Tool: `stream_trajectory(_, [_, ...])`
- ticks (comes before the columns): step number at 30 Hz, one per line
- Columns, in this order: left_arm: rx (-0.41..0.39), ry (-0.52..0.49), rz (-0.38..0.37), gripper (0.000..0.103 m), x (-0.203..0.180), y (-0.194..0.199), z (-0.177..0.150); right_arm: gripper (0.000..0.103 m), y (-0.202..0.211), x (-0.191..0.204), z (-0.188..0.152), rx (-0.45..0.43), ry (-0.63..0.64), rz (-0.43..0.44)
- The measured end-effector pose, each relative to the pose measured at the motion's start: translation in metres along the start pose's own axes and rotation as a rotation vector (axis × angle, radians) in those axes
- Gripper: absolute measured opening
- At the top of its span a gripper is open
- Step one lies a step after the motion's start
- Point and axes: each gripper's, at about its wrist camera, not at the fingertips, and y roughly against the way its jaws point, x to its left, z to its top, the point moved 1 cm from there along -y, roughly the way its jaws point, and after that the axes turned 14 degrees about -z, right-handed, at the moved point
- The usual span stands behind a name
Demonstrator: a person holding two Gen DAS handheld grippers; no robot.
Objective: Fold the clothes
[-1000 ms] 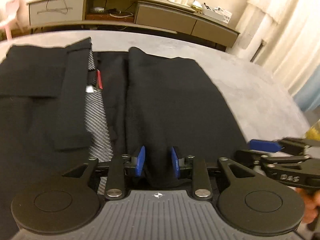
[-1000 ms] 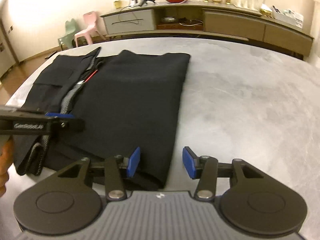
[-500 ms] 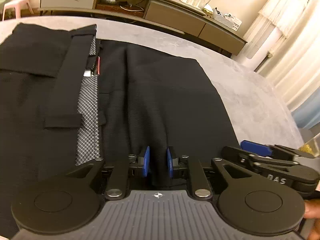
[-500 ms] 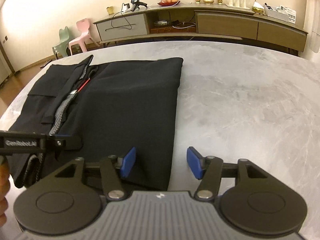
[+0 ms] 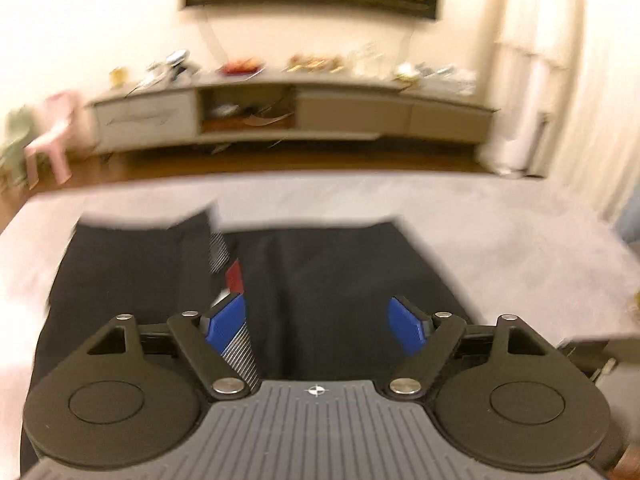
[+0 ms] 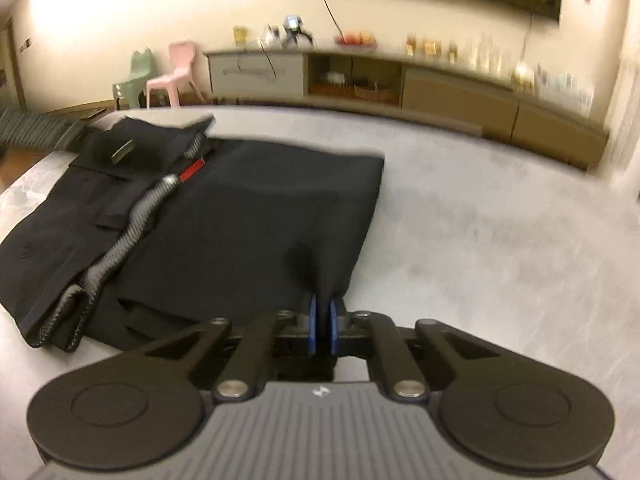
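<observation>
Risk 1: my right hand-held gripper (image 6: 322, 322) pinches only a narrow tuck of the trousers (image 6: 240, 216) near their right edge. If I lift or drag too fast, I judge the fabric may slip from the pads, or only the top layer may rise and the fold below may shear.

Risk 2: my left hand-held gripper (image 5: 316, 322) is clear of the cloth. With one corner held and the other free, I expect a one-sided pull to skew the fold line and bunch the waistband (image 6: 120, 240) at 9 o'clock in the right view.

Risk 3: the left view is blurred; re-gripping without a steady aim may catch the lining (image 5: 218, 254) instead of the hem.

Left hand-held gripper: jaws opening, now spread wide, nothing between the pads; it hovers above the trousers and holds nothing.

Right hand-held gripper: jaws closing, almost together, clenched on a ridge of black fabric at 12 o'clock from the pads.

Trousers: folded, lying flat on the grey tabletop (image 6: 500, 220), left of centre in the right view, with bare tabletop at 3 o'clock.
</observation>
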Motion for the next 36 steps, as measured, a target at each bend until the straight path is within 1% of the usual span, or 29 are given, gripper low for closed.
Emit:
stream_trajectory(1, [0.018, -0.029, -0.050, 0.087, -0.010, -0.008, 0.013, 0.007, 0.007, 0.003, 0.002, -0.034, 0.019, -0.013])
stream_trajectory(2, [0.069, -0.065, -0.076, 0.093, -0.020, -0.023, 0.021, 0.007, 0.012, 0.006, 0.003, -0.066, 0.044, -0.026])
stream_trajectory(4, [0.197, -0.142, -0.112, 0.093, -0.040, -0.059, 0.031, 0.007, 0.021, 0.012, 0.004, -0.117, 0.086, -0.045])
stream_trajectory(5, [0.261, -0.180, -0.129, 0.093, -0.050, -0.076, 0.037, 0.007, 0.022, 0.014, 0.004, -0.129, 0.104, -0.051])
stream_trajectory(6, [0.329, -0.223, -0.121, 0.093, -0.057, -0.096, 0.036, 0.007, 0.024, 0.016, 0.003, -0.140, 0.118, -0.056])
stream_trajectory(7, [0.379, -0.258, -0.092, 0.091, -0.061, -0.114, 0.031, 0.007, 0.025, 0.017, 0.003, -0.147, 0.122, -0.054])
stream_trajectory(8, [0.416, -0.281, -0.072, 0.081, -0.063, -0.127, 0.026, 0.006, 0.025, 0.017, 0.004, -0.148, 0.124, -0.048])
stream_trajectory(9, [0.451, -0.300, -0.058, 0.068, -0.065, -0.139, 0.021, 0.006, 0.026, 0.018, 0.004, -0.150, 0.125, -0.043])
stream_trajectory(10, [0.469, -0.307, -0.045, 0.038, -0.065, -0.146, 0.016, 0.006, 0.026, 0.018, 0.005, -0.152, 0.124, -0.037])
stream_trajectory(11, [0.461, -0.310, -0.046, 0.025, -0.063, -0.146, 0.015, 0.006, 0.027, 0.017, 0.007, -0.157, 0.119, -0.031])
stream_trajectory(12, [0.446, -0.314, -0.052, 0.017, -0.061, -0.143, 0.014, 0.006, 0.027, 0.017, 0.008, -0.162, 0.115, -0.025])
stream_trajectory(13, [0.419, -0.308, -0.055, 0.010, -0.057, -0.136, 0.014, 0.006, 0.028, 0.016, 0.009, -0.167, 0.110, -0.019])
stream_trajectory(14, [0.390, -0.287, -0.058, 0.008, -0.050, -0.126, 0.017, 0.008, 0.029, 0.014, 0.010, -0.175, 0.101, -0.010])
stream_trajectory(16, [0.306, -0.196, -0.062, 0.007, -0.021, -0.093, 0.027, 0.022, 0.037, 0.007, 0.014, -0.204, 0.057, 0.034])
stream_trajectory(17, [0.261, -0.147, -0.063, 0.007, -0.006, -0.076, 0.033, 0.039, 0.043, 0.002, 0.016, -0.212, 0.024, 0.070])
stream_trajectory(18, [0.219, -0.095, -0.046, 0.007, 0.017, -0.056, 0.035, 0.049, 0.048, -0.003, 0.017, -0.217, -0.011, 0.111])
stream_trajectory(20, [0.137, 0.014, 0.002, 0.007, 0.067, -0.015, 0.036, 0.050, 0.057, -0.009, 0.019, -0.221, -0.052, 0.184])
stream_trajectory(21, [0.110, 0.064, 0.046, 0.007, 0.093, 0.005, 0.031, 0.053, 0.056, -0.009, 0.018, -0.213, -0.054, 0.207])
stream_trajectory(23, [0.117, 0.158, 0.163, 0.008, 0.144, 0.025, 0.010, 0.054, 0.054, -0.008, 0.016, -0.191, -0.056, 0.251])
stream_trajectory(24, [0.125, 0.205, 0.223, 0.009, 0.169, 0.033, -0.001, 0.055, 0.049, -0.004, 0.014, -0.166, -0.052, 0.264])
stream_trajectory(25, [0.134, 0.238, 0.269, 0.010, 0.186, 0.039, -0.014, 0.055, 0.041, 0.001, 0.011, -0.134, -0.044, 0.282])
stream_trajectory(26, [0.143, 0.265, 0.310, 0.019, 0.201, 0.045, -0.029, 0.055, 0.035, 0.006, 0.008, -0.108, -0.034, 0.296])
stream_trajectory(27, [0.135, 0.283, 0.324, 0.026, 0.209, 0.052, -0.040, 0.055, 0.033, 0.011, 0.005, -0.094, -0.016, 0.304])
stream_trajectory(28, [0.110, 0.287, 0.349, 0.047, 0.212, 0.060, -0.047, 0.055, 0.030, 0.016, 0.002, -0.081, 0.003, 0.311])
stream_trajectory(29, [0.080, 0.287, 0.382, 0.063, 0.216, 0.069, -0.053, 0.055, 0.029, 0.021, -0.001, -0.073, 0.022, 0.318])
stream_trajectory(31, [0.057, 0.238, 0.479, 0.069, 0.218, 0.080, -0.059, 0.055, 0.032, 0.029, -0.002, -0.085, 0.067, 0.331])
stream_trajectory(32, [0.078, 0.240, 0.487, 0.069, 0.222, 0.078, -0.064, 0.057, 0.034, 0.033, -0.003, -0.091, 0.089, 0.337])
stream_trajectory(34, [0.142, 0.267, 0.468, 0.069, 0.229, 0.072, -0.075, 0.059, 0.037, 0.039, -0.003, -0.095, 0.114, 0.345])
stream_trajectory(36, [0.171, 0.337, 0.445, 0.066, 0.233, 0.064, -0.087, 0.059, 0.039, 0.043, -0.001, -0.093, 0.124, 0.346])
